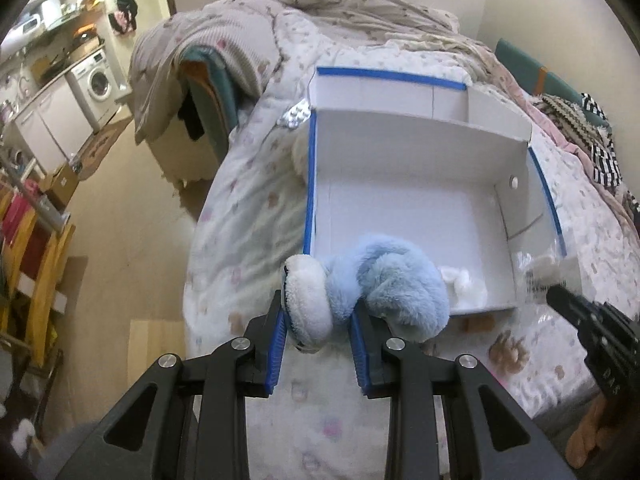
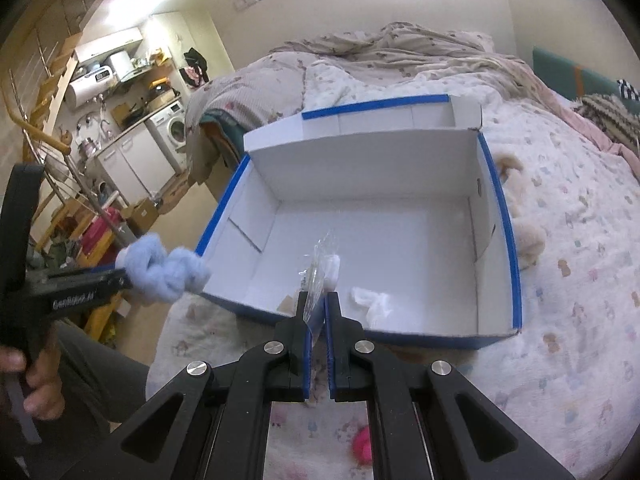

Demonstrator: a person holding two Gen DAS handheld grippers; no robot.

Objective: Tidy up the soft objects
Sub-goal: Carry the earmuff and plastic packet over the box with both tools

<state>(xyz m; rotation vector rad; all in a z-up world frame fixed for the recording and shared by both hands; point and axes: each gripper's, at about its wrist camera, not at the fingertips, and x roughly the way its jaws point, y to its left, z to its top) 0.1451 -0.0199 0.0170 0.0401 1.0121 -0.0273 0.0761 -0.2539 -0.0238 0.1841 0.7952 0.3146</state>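
Note:
My left gripper (image 1: 318, 312) is shut on a light blue and white plush toy (image 1: 372, 280) and holds it over the near left corner of the open white box with blue edges (image 1: 400, 152). From the right wrist view the toy (image 2: 168, 266) hangs at the box's left rim (image 2: 224, 204). My right gripper (image 2: 318, 300) is shut on a clear plastic bag (image 2: 320, 264) with something white in it, over the box's near wall. A white soft lump (image 2: 372, 300) lies inside the box, also seen from the left wrist view (image 1: 464, 282).
The box sits on a bed with a patterned white quilt (image 2: 580, 280). A beige plush (image 2: 528, 236) lies by the box's right wall. A pink item (image 2: 362, 450) lies on the quilt near me. A blister pack (image 1: 294, 116) lies at the box's far left corner.

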